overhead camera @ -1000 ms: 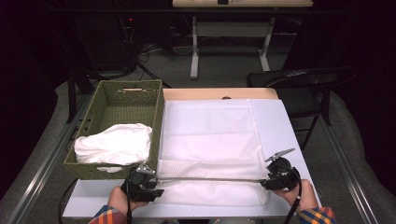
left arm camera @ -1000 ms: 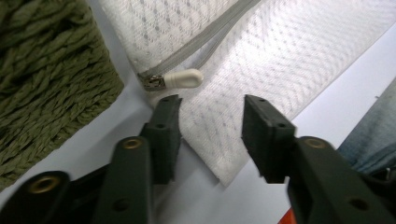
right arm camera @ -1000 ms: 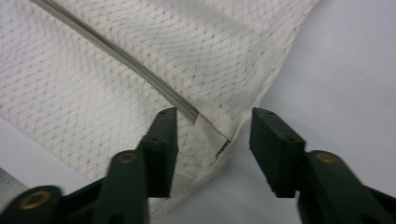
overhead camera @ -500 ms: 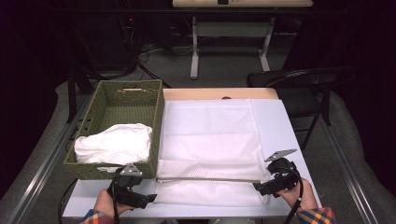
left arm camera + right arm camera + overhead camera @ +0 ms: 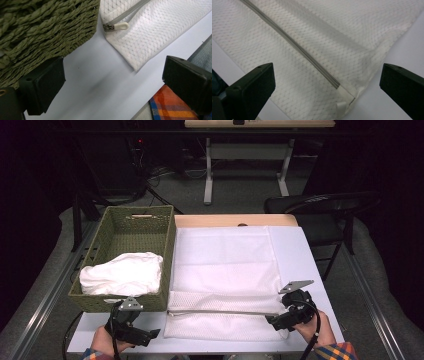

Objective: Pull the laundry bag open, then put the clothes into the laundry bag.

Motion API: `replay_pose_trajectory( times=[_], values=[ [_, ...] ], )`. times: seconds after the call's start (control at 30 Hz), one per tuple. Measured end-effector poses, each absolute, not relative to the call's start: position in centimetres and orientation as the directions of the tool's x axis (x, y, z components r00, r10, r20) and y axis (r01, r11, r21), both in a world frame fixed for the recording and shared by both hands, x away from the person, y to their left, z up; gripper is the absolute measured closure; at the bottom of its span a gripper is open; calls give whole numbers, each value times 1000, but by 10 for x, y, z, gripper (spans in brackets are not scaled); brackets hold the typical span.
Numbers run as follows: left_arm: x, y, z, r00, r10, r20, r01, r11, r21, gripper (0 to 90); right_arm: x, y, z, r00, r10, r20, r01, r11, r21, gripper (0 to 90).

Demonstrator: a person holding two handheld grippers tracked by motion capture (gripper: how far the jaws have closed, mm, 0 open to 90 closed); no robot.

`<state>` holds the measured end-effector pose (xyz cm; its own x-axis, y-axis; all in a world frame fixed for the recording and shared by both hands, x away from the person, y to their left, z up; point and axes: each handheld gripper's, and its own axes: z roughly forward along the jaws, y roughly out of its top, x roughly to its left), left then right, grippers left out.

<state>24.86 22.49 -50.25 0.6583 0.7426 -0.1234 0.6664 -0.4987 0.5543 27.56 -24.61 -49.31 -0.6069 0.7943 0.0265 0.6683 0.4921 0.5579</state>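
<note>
A white mesh laundry bag [image 5: 225,285] lies flat on the pale table [image 5: 300,250], its honeycomb weave crossed near the front edge by a grey zipper [image 5: 220,311]. The zipper's rounded cream pull [image 5: 120,25] sits at the bag's left end, just beside the woven olive basket [image 5: 107,237] that holds a crumpled white cloth [image 5: 122,274]. The left gripper [image 5: 150,335] has just been opening; its blocky black jaws stand spread over bare tabletop. The right gripper [image 5: 272,320] is spread wide too, over the bag's stitched corner, pinching nothing.
</note>
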Motion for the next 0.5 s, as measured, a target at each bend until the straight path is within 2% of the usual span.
replay_pose_trajectory(
  times=[0.5],
  values=[
    [248,224,-508,661,741,-118,664,-503,554,27,287,-207,-491,-685,729,-15,597,572,563,0]
  ],
)
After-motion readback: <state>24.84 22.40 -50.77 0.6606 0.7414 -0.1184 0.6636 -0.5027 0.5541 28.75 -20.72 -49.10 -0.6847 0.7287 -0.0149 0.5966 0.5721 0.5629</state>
